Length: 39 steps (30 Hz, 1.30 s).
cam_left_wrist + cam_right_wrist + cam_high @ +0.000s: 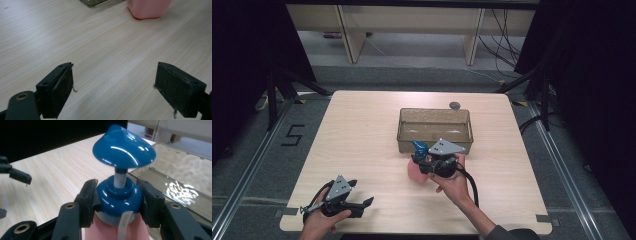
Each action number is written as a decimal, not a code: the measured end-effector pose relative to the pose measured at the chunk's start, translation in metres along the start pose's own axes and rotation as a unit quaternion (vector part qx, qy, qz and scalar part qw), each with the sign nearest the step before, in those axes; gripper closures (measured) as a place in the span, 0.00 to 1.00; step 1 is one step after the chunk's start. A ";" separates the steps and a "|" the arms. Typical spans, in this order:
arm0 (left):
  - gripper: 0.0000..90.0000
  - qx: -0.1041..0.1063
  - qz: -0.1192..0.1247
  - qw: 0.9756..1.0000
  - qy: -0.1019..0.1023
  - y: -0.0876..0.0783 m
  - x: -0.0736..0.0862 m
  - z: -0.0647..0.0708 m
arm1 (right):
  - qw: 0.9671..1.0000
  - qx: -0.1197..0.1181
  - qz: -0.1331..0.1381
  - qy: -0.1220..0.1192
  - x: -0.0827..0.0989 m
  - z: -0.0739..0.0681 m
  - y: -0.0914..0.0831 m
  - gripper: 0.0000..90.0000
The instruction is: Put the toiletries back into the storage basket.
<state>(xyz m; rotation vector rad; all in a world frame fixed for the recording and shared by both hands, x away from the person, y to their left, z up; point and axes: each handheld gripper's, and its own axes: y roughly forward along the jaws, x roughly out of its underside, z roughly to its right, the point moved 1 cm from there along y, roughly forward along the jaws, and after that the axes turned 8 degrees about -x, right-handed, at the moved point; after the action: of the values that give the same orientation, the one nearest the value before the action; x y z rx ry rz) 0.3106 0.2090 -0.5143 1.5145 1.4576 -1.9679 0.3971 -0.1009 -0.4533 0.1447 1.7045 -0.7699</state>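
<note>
One pink bottle with one glossy blue pump top stands on the pale wood-grain table, just in front of one clear, ripple-walled plastic tub. One small dark round object lies beyond the tub, near the far edge. There are two grippers. The right gripper pinches the bottle's rounded blue collar — its black pads press on both sides, below the mushroom-shaped pump head. The left gripper sits near the table's front left corner, well apart from the bottle, its flat pads spread wide over bare wood with nothing between them. The left half of the table lies open — smooth laminate with rounded corners.
</note>
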 end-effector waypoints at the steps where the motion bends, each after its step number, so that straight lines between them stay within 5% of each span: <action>1: 0.16 0.002 -0.001 1.000 0.001 0.000 0.000 0.000 | 1.000 -0.002 0.002 0.017 0.000 0.003 -0.002 0.59; 4: 0.16 0.001 -0.002 1.000 0.001 0.001 0.000 0.000 | 0.999 -0.001 0.001 0.032 -0.001 0.005 -0.005 0.59; 15: 0.16 0.001 -0.001 1.000 0.002 0.001 0.000 -0.001 | 1.000 0.016 0.013 0.012 -0.013 0.016 -0.018 0.59; 21: 0.16 0.000 -0.001 1.000 0.001 0.000 0.000 -0.002 | 0.999 0.022 0.012 0.031 -0.016 0.022 -0.022 0.59; 39: 0.16 -0.004 -0.004 1.000 0.002 0.000 0.000 -0.001 | 0.998 0.038 0.027 0.030 -0.030 0.035 -0.036 0.59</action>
<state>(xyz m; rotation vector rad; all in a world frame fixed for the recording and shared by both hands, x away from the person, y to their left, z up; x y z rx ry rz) 0.3112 0.2102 -0.5137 1.5107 1.4748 -1.9623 0.4179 -0.1391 -0.4142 0.2684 1.7219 -0.7980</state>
